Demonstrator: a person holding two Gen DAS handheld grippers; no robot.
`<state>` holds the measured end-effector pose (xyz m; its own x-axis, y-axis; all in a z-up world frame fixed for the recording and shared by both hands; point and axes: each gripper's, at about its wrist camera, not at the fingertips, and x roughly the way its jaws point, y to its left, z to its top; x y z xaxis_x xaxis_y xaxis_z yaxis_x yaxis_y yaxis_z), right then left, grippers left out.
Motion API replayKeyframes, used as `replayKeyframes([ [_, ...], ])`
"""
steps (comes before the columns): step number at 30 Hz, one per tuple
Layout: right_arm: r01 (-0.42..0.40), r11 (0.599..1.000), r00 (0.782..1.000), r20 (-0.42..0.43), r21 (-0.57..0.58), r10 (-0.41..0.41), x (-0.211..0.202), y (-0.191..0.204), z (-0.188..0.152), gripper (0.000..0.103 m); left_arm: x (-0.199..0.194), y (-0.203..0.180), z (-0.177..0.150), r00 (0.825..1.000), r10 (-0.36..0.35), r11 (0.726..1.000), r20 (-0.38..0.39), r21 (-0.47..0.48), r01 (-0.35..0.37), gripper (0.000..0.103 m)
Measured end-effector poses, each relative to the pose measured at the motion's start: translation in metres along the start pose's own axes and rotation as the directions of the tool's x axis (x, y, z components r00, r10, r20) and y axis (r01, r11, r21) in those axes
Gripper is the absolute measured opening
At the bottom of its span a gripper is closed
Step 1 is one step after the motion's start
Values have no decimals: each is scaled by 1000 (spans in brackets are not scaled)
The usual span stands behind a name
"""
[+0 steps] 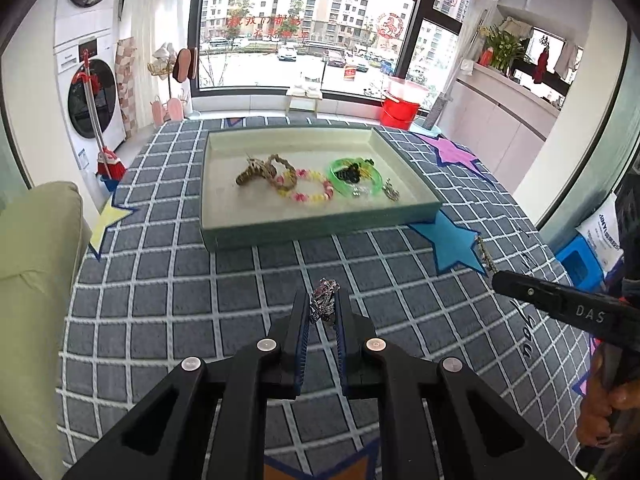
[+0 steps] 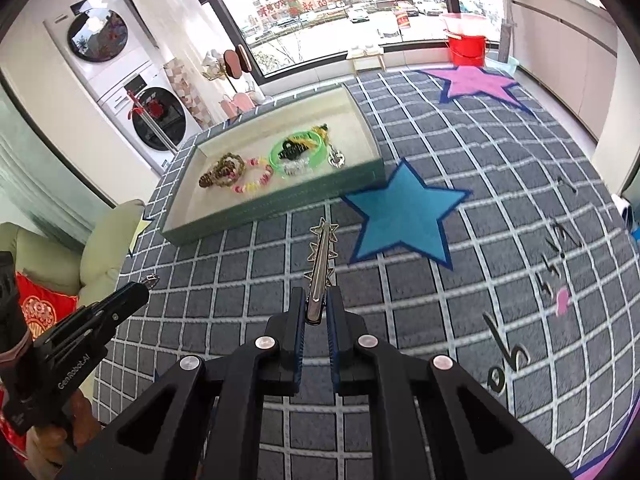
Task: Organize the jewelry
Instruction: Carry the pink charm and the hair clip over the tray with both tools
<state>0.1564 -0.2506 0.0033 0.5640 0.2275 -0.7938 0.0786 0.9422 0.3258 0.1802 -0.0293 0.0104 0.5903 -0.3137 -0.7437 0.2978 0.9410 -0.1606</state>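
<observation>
My left gripper point(image 1: 325, 300) is shut on a small sparkly silver jewelry piece point(image 1: 325, 301), held above the checked carpet. My right gripper point(image 2: 317, 300) is shut on a long metal hair clip with star shapes point(image 2: 321, 258), which sticks forward past the fingertips. Ahead of both lies a shallow green tray point(image 1: 224, 236) point(image 2: 280, 204) holding a brown braided bracelet point(image 1: 262, 170), a pink and yellow bead bracelet point(image 1: 310, 192), a green bangle point(image 1: 352, 178) with a dark piece inside it, and a small silver item point(image 1: 391, 191). The right gripper also appears at the right of the left wrist view point(image 1: 496, 278).
A grey checked carpet point(image 1: 200, 300) with a blue star point(image 2: 404, 216), a pink star point(image 2: 476, 80) and a yellow star point(image 1: 106, 220) covers the floor. A pale green sofa point(image 1: 36, 248) is at the left. Washing machines point(image 1: 94, 100), a red bucket point(image 1: 400, 110) and a window stand behind.
</observation>
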Motion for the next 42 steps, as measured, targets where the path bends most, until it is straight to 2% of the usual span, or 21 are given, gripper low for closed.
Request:
replayKeyframes([
  [8,-10,1000,1000,10,-15,10,5,7,26,11,7,6,19,1000,16,1000,15,16,-16,27],
  [30,-44,998,999,2,-36,44,44,12,92,11,41,42,83,994,101,995,46,-22,-100,27],
  [37,-27,998,1000,4,-53,27,60,13,112,11,55,41,107,990,122,992,64,-16,-121,27],
  [42,-21,998,1000,5,-57,22,72,12,125,11,73,41,116,991,126,992,49,-29,-124,27],
])
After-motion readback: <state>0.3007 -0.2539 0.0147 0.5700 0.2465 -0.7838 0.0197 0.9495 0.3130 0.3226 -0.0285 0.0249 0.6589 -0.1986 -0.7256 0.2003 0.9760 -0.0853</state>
